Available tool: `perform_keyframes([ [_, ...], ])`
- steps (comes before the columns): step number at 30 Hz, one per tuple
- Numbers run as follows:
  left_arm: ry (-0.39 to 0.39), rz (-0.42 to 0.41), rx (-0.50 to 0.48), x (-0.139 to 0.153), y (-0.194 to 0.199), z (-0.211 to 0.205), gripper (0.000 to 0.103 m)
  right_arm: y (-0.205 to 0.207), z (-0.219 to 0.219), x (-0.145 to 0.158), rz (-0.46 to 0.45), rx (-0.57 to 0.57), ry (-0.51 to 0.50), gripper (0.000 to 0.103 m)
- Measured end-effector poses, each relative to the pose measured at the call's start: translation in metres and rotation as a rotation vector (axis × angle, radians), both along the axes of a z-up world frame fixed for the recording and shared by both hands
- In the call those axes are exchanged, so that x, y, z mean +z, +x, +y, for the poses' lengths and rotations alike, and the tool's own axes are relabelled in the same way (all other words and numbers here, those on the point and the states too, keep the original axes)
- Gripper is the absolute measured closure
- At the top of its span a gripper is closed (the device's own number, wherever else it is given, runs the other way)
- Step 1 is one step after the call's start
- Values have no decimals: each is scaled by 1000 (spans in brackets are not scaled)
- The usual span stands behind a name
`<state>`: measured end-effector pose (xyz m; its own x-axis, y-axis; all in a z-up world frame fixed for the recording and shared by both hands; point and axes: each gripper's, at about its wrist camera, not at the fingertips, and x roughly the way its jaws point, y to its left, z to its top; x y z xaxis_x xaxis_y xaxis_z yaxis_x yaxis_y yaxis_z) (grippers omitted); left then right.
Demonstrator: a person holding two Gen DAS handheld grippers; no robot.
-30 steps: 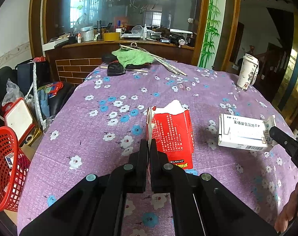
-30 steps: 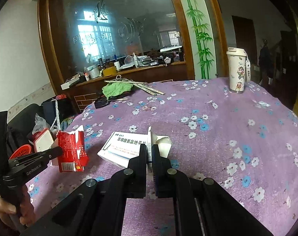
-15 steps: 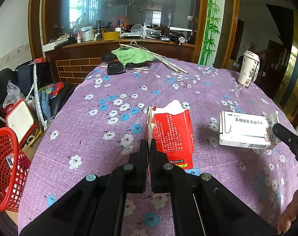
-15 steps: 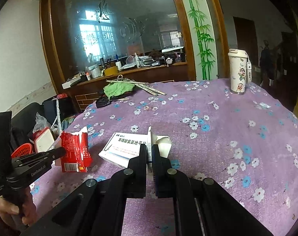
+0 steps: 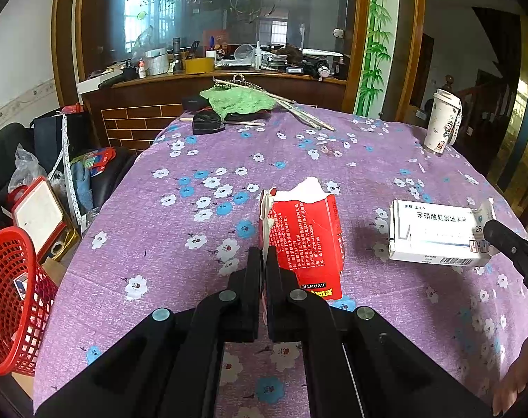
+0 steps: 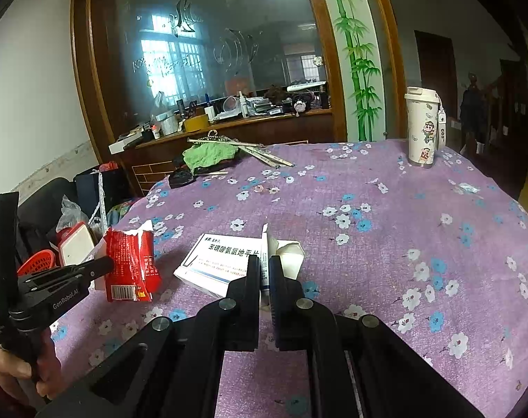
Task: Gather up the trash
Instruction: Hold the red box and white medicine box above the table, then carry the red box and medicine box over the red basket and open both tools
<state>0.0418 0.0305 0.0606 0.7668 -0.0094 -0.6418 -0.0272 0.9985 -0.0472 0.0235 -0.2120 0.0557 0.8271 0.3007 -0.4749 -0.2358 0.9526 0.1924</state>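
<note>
Red carton (image 5: 307, 240); white box (image 5: 434, 233); purple floral tablecloth (image 5: 201, 223); red basket (image 5: 9, 299).

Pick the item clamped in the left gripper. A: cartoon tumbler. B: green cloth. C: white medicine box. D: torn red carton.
D: the left gripper is shut on the torn red carton, pinching its flap; the white medicine box sits in the right gripper.

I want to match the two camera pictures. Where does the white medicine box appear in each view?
Left wrist view: the white medicine box is at the right edge, held by its flap in the right tool.
Right wrist view: the box is at lower centre, just left of the closed jaws.
Shared landmark: the white cartoon tumbler at the table's far right.
</note>
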Motion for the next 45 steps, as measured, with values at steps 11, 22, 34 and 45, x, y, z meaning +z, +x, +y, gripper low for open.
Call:
perform_keyframes([
  [11, 5, 27, 12, 2, -2, -6, 101, -1, -6, 5, 2, -31, 28, 97],
  [22, -23, -55, 81, 46, -56, 46, 101, -32, 38, 31, -15, 42, 33, 97],
  [34, -32, -95, 325, 63, -138, 207, 101, -62, 226, 61, -45, 359, -19, 97],
  [45, -79, -5, 460, 26, -149, 307, 92, -57, 385, 37, 12, 522, -135, 94],
])
